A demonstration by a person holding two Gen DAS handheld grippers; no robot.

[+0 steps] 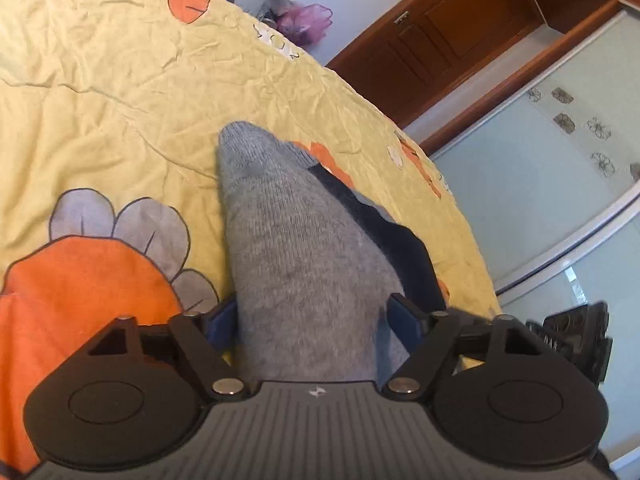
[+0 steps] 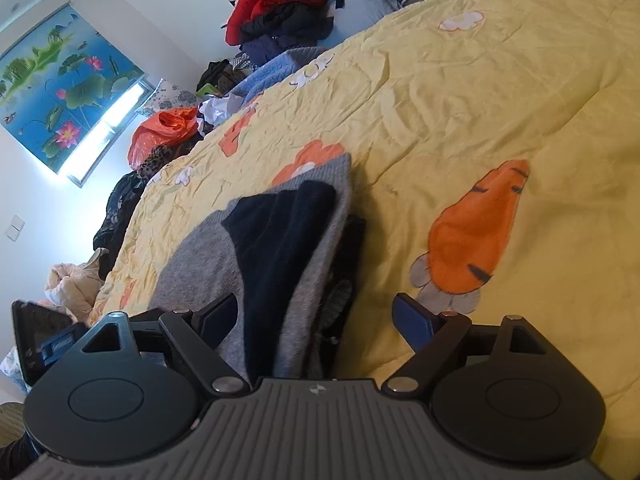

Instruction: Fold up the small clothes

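Lying folded on the yellow quilt (image 1: pixel 120 80), grey sweater (image 1: pixel 296 240) with a dark navy panel (image 2: pixel 280 240), the landmark for all else. Nearest, left tongs (image 1: pixel 312 316) straddling its near end, blue pads (image 1: pixel 222 320) apart, one at each flank; whether they brush the knit, hard to tell, but no pinch visible. Right tongs (image 2: pixel 316 316) likewise spread wide: left pad at the sweater's grey edge, right pad well clear over bare quilt beside the sweater. Nothing clamped in either.

Beyond the sweater's far tip, more quilt with orange carrot prints (image 2: pixel 476 232) to its right. Farther past it, at the bed's edge, a heap of clothes (image 2: pixel 280 12) in red and black and an orange bag (image 2: pixel 168 132); off to the other side, a wooden door (image 1: pixel 440 32).

Risks, judged from this pose: layers look loosely stacked, navy panel slipping out along one side, so a pad catching the knit on withdrawal could drag the top layer and undo the fold. Closing with only one pad on fabric would seize a single layer, skewing the bundle. Soft quilt beneath also gives, so pressing down could rumple both.
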